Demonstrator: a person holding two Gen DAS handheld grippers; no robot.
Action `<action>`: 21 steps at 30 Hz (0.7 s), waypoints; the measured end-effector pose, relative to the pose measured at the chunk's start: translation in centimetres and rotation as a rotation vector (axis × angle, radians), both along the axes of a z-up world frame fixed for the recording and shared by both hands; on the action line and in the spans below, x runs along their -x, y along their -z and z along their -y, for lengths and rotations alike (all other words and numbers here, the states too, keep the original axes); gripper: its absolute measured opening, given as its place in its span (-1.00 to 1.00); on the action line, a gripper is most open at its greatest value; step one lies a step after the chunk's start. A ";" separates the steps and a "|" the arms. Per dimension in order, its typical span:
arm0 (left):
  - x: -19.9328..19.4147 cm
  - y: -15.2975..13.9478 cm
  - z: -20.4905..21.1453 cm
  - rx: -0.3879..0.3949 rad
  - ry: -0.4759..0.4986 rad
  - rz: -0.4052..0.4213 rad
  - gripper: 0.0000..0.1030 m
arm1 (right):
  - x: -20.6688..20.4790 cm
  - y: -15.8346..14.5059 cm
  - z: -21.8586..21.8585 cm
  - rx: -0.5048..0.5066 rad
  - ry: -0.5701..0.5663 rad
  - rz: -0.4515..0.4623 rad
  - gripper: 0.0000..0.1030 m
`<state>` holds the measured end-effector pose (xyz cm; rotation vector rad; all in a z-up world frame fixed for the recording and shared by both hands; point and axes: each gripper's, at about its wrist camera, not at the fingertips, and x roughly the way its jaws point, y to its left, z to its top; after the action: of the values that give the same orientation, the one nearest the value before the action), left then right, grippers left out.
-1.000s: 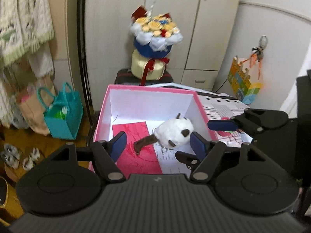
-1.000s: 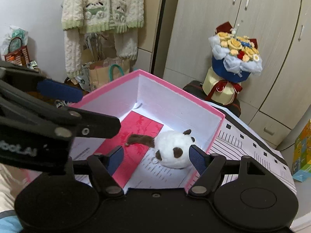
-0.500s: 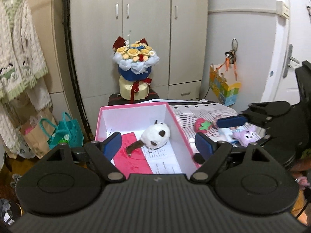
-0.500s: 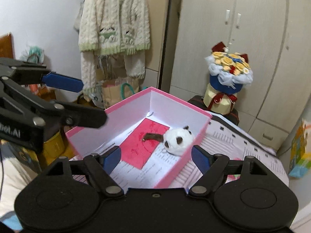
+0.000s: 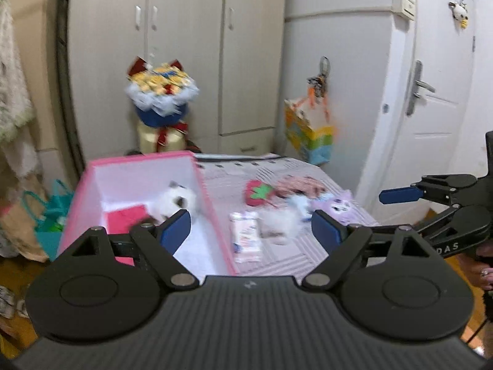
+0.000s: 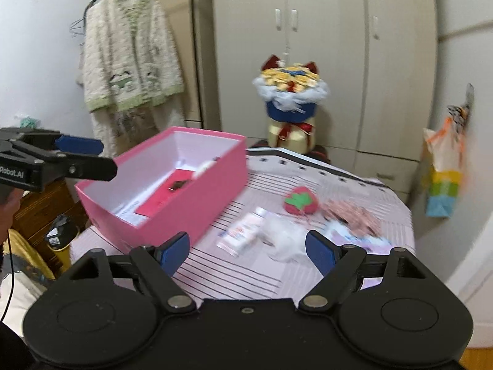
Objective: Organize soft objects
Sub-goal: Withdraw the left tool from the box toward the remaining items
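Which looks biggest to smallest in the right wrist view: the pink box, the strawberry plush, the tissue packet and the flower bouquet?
1. pink box
2. flower bouquet
3. and 4. strawberry plush and tissue packet: similar in apparent size; blur and the packet's nearness make ranking unsure.

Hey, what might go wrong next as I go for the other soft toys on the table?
1. The white fluffy toy lies touching the tissue pack, so the open right tongs may catch both.
2. The toys beyond the strawberry are bunched together; one grab may drag a neighbour along.
3. Both views are motion-blurred, so closing now may miss.
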<state>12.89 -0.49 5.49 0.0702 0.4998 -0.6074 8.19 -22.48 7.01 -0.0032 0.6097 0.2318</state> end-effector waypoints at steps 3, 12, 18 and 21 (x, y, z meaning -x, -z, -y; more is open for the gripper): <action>-0.1 1.1 2.0 -0.019 0.022 -0.012 0.66 | 0.7 1.1 1.8 0.026 0.037 0.006 0.68; -0.4 3.9 7.0 -0.118 0.020 -0.011 0.66 | -0.3 3.8 5.5 0.023 0.073 0.003 0.69; -1.4 6.1 10.4 -0.183 0.007 -0.025 0.63 | -3.0 4.5 7.2 -0.065 0.038 -0.025 0.69; -2.4 7.5 11.6 -0.202 -0.027 -0.039 0.60 | -4.9 4.7 7.6 -0.116 -0.006 -0.048 0.69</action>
<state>15.30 -12.04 -1.98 0.2426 0.5983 -0.5317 13.11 -30.07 2.28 0.1131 0.6434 0.2733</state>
